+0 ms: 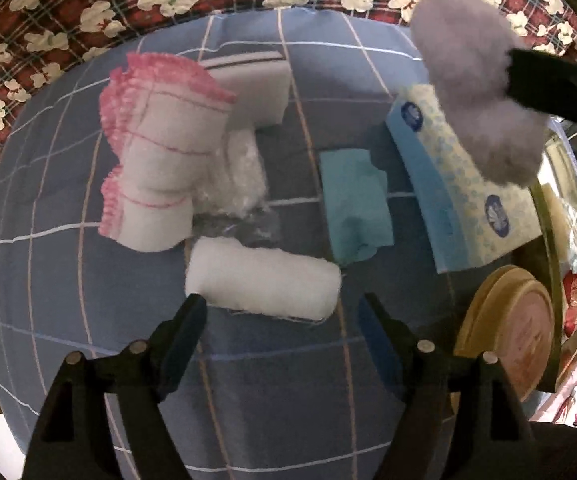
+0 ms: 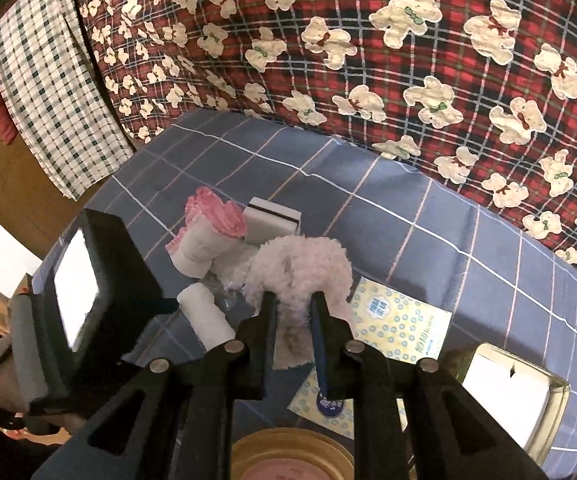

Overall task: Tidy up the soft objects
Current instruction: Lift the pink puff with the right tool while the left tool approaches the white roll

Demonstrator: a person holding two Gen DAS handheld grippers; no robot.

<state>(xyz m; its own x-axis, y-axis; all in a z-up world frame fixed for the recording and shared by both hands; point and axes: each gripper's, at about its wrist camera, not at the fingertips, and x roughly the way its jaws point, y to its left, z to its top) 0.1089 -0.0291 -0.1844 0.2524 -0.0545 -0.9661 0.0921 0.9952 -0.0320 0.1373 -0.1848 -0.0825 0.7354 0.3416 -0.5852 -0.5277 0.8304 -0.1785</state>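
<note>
Your left tool (image 1: 284,304) points steeply down over the blue checked tabletop (image 1: 48,280), its two fingers spread wide with nothing between them. Just beyond its tips lies a white fluffy roll (image 1: 262,278), lying on its side on the cloth and not touched by either finger.

Your right tool (image 2: 293,300) is pressed together on a fluffy pale pink pom-pom (image 2: 300,268), pinching it near its lower part and holding it up above the tabletop. In the left wrist view the same pom-pom (image 1: 484,92) hangs at the upper right, over the tissue pack.

To the far left of the white roll stands a bundle of white cloths with pink edges (image 1: 156,152). Behind it, farther away, sits a white sponge block with a dark stripe (image 1: 260,88), and a crumpled clear plastic wrapper (image 1: 244,172) lies just beside the bundle. A folded teal cloth (image 1: 354,204) lies to the right of the wrapper, near the middle of the tabletop. Right of that lies a blue and yellow tissue pack (image 1: 460,184), flat on the cloth. At the near right sits a round tan lid (image 1: 516,332). A box with a white lining (image 2: 508,396) stands at the right edge in the right wrist view. A red plaid blanket with bear shapes (image 2: 368,40) lies beyond the far edge of the tabletop.
</note>
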